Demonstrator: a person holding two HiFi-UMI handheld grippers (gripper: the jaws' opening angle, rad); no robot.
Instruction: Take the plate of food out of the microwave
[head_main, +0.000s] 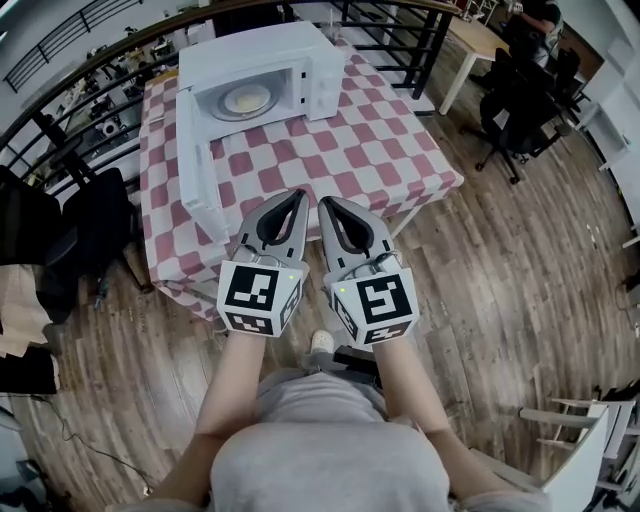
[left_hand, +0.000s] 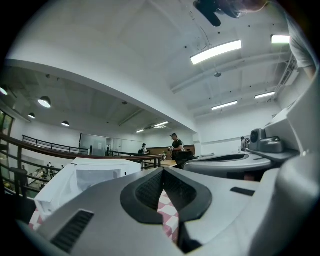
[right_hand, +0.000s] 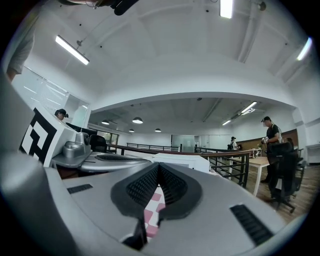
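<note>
Closed, empty left gripper (head_main: 299, 193) and right gripper (head_main: 325, 201) before open microwave (head_main: 290, 48)

The microwave (head_main: 265, 75) has a smooth white casing with a slight gloss, and the plate (head_main: 246, 99) inside it looks pale and glazed. Under the microwave, the tablecloth (head_main: 350, 150) is matt checked cloth, hanging in soft folds. In front of the microwave, the left gripper (head_main: 299, 195) and right gripper (head_main: 323, 203) have matt grey plastic shells and black ribbed pads (left_hand: 149, 189). The floor (head_main: 500, 290) around the microwave's table is wood planking with a dull sheen. Behind the microwave stands a dark metal railing (head_main: 437, 45).
</note>
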